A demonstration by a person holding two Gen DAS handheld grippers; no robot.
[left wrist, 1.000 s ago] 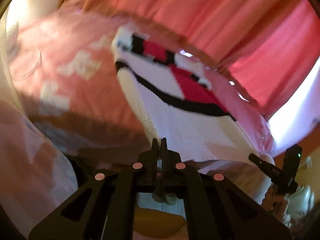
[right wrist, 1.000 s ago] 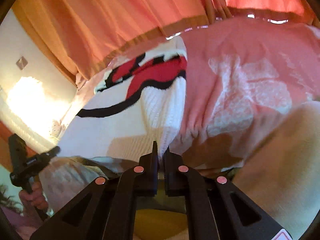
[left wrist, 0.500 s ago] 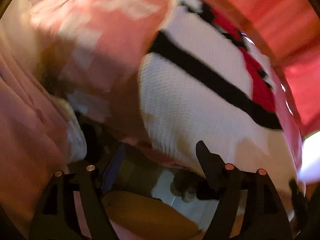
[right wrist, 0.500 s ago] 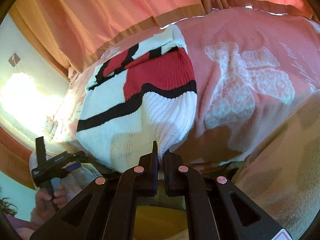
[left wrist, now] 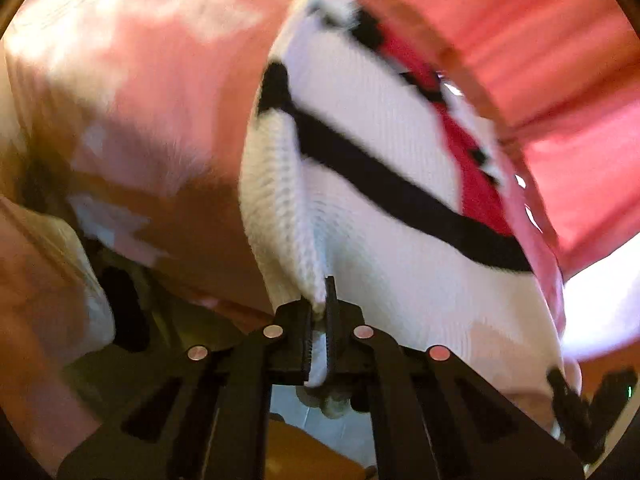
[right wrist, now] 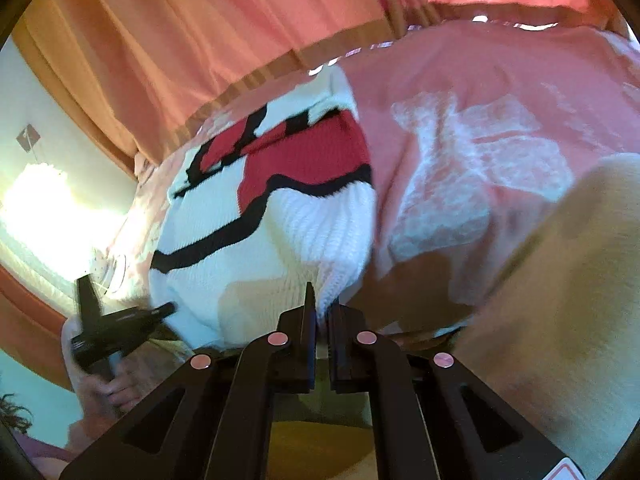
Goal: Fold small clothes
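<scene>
A small knitted sweater (left wrist: pixel 380 132), white with black stripes and red panels, lies on a pink bedspread (left wrist: pixel 152 92). My left gripper (left wrist: pixel 319 300) is shut on the sweater's white ribbed near edge, with fabric pinched between the jaws. In the right wrist view the same sweater (right wrist: pixel 280 208) stretches away from me. My right gripper (right wrist: pixel 322 304) is shut on its near white corner. The left gripper (right wrist: pixel 120 320), in a hand, shows at the sweater's left corner in that view. The right gripper (left wrist: pixel 576 404) shows at lower right in the left wrist view.
Pink-orange curtains (right wrist: pixel 224 28) hang behind the bed. The bedspread (right wrist: pixel 480 152) has white lace-like patterns. A cream blanket (right wrist: pixel 560 280) lies at the right. A bright window or lamp glare (right wrist: pixel 44 200) is at the left.
My left gripper had opened and swung off the sweater half a second ago; it is now shut again on the ribbed edge. The right gripper kept its hold while the sweater shifted.
</scene>
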